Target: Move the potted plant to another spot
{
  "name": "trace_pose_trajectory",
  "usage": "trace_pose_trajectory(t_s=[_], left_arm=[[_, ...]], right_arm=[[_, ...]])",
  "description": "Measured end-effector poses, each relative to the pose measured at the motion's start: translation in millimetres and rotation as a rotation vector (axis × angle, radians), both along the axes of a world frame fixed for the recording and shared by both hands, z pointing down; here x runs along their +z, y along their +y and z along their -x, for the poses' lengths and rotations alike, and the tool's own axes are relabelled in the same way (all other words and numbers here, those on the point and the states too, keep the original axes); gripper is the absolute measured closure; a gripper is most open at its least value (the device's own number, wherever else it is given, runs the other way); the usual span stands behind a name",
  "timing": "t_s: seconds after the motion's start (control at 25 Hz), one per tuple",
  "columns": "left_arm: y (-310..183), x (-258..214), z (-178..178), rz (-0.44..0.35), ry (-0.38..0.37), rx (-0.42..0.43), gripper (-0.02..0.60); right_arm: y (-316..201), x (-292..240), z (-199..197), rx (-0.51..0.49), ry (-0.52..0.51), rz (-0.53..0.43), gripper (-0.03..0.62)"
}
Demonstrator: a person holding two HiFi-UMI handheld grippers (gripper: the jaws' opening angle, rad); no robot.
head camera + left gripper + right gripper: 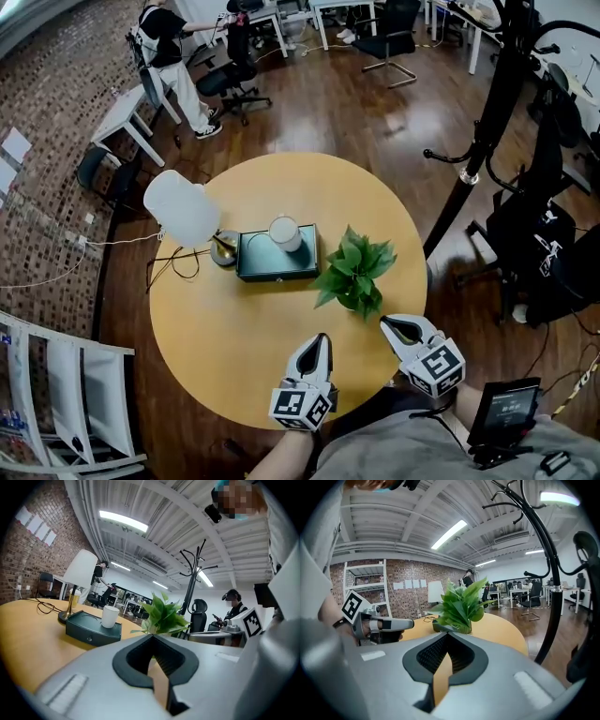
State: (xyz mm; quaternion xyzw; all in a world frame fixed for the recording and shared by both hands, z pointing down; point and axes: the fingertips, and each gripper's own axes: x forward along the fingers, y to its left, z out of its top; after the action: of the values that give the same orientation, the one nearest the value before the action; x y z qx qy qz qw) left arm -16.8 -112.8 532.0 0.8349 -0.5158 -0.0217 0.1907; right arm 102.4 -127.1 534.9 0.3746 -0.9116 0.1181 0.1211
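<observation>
Jaws pressed together and empty on left gripper [321, 339] and right gripper [390, 324], at the round table's [225, 347] near edge. The potted plant [354, 272] sits just beyond the right one, beside the dark green box [272, 262]. It's probably light with floppy leaves, so grab the pot low, not the foliage

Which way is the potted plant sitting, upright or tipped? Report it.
Upright. The potted plant stands on the round table, its leaves rising straight up in both gripper views.

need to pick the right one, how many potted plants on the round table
1: the potted plant stands near the round table's right edge, beside the dark green box, ahead of the right gripper. None looks hidden.
</observation>
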Motion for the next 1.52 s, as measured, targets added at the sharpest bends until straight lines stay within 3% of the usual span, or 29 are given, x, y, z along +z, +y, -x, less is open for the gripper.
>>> trace_pose_trajectory(t_s=[0.6, 0.72, 0.8, 0.96, 1.08, 1.36, 1.52], left_arm=[[-63, 115, -21, 0.137, -0.118, 0.044, 0.584], [-71, 123, -26, 0.125, -0.133, 0.084, 0.575], [-74, 127, -32, 0.117, -0.136, 0.132, 0.521], [-77, 133, -46, 0.103, -0.144, 0.255, 0.332], [-83, 135, -50, 0.075, -0.172, 0.337, 0.255], [-97, 137, -63, 0.016, -0.237, 0.533, 0.186], [-101, 136, -67, 0.008, -0.266, 0.593, 0.177]], right_arm=[[-55, 111, -3, -0.066, 0.102, 0.117, 0.586], [-60, 120, 0, -0.11, 0.11, 0.113, 0.531], [-62, 128, 3, -0.15, 0.118, 0.114, 0.459], [-66, 139, 5, -0.22, 0.145, 0.109, 0.309], [-74, 142, 7, -0.274, 0.171, 0.073, 0.253], [-89, 146, 13, -0.405, 0.217, 0.034, 0.217], [-94, 148, 14, -0.449, 0.257, 0.009, 0.218]])
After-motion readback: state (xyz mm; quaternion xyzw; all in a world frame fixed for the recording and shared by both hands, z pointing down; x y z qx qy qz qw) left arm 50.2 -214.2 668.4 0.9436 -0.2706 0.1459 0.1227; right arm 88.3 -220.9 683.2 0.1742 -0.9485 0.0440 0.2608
